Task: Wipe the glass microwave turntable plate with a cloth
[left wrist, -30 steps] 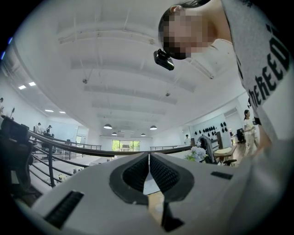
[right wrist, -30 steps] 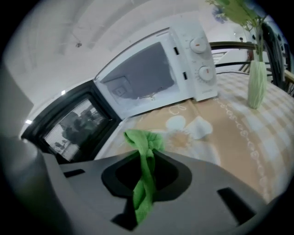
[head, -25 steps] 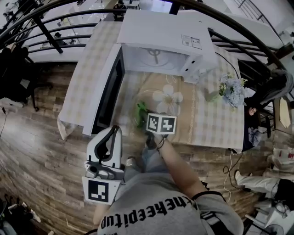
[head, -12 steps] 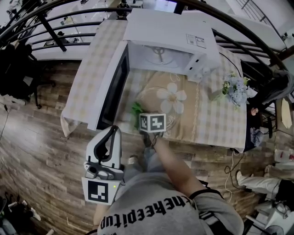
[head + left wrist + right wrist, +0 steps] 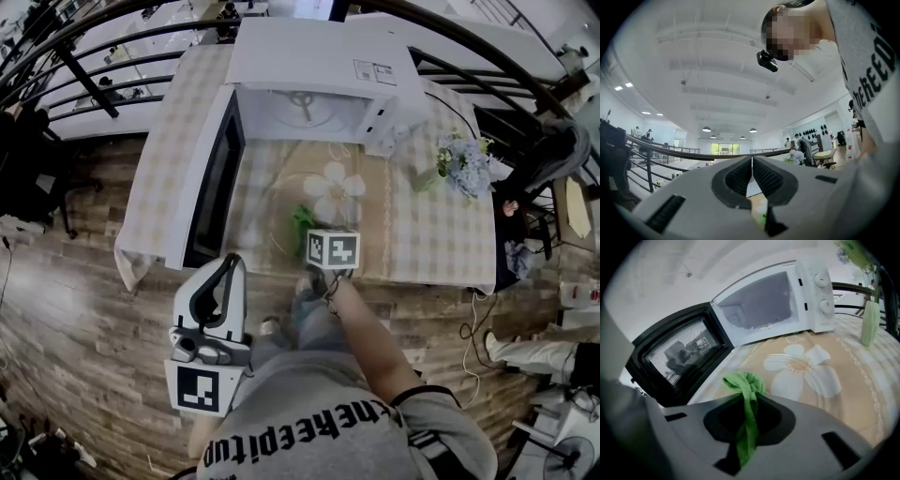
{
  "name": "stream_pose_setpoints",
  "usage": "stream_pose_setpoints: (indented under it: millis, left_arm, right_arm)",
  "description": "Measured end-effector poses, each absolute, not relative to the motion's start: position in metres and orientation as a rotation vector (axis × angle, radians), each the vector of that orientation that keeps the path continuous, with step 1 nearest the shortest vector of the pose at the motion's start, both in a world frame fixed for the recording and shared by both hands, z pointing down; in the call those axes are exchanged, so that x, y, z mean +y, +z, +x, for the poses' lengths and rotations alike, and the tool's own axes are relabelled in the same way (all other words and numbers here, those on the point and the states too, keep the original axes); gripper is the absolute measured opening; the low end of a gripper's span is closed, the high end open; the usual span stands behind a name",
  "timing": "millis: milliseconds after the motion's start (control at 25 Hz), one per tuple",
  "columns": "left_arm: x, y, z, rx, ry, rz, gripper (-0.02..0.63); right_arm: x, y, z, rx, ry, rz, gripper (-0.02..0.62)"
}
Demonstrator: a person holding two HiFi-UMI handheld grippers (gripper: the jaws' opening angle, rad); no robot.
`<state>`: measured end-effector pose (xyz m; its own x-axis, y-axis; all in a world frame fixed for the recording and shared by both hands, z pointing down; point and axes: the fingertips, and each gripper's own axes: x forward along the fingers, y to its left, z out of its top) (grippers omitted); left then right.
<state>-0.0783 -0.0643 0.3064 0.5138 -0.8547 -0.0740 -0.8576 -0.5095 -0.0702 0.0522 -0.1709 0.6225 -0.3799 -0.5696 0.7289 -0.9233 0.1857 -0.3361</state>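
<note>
Surface point(image 5: 441, 234) under checked tablecloth, with beige flower-print mat point(image 5: 380, 230) on top; wooden plank floor point(image 5: 84, 309) around it, black railing point(image 5: 112, 56) beyond.

White microwave point(image 5: 319, 66) at back, door point(image 5: 211, 187) swung open. Vase of pale blue flowers point(image 5: 459, 164) at right.

Clear glass turntable plate point(image 5: 291, 187) lies on mat in front of microwave.

Right hand-held gripper point(image 5: 749, 399) clamps green cloth point(image 5: 745, 385), bunched end at plate's near edge.

Left hand-held gripper point(image 5: 752, 161) has jaws together, empty, held low beside person's body.

Microwave label point(image 5: 375, 70) too small to read.

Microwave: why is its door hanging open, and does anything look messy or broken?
The microwave door stands wide open, with no plate inside. The right hand-held gripper pinches a green cloth over the flowered mat. Nothing looks spilled or broken.
</note>
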Motion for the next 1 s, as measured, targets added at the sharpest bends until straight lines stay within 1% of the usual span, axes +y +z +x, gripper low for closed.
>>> stream_pose_setpoints:
  millis: [440, 640, 760, 840, 1000]
  left_arm:
    - [-0.063, 0.306, -0.063, 1.445, 0.054, -2.675, 0.012]
    - [-0.059, 0.307, -0.062, 1.444, 0.055, -2.672, 0.012]
    - [-0.057, 0.308, -0.065, 1.463, 0.052, -2.673, 0.012]
    - [-0.054, 0.309, -0.067, 1.465, 0.051, -2.671, 0.012]
    - [-0.050, 0.309, -0.070, 1.479, 0.054, -2.664, 0.012]
  right_arm:
    - [-0.164, 0.623, 0.152, -1.876, 1.074, 1.637, 0.044]
    - [-0.159, 0.623, 0.178, -1.834, 1.047, 1.687, 0.044]
    - [-0.161, 0.622, 0.172, -1.824, 1.042, 1.688, 0.044]
    - [-0.159, 0.616, 0.157, -1.858, 1.076, 1.674, 0.044]
    - [-0.151, 0.605, 0.090, -2.016, 1.141, 1.531, 0.044]
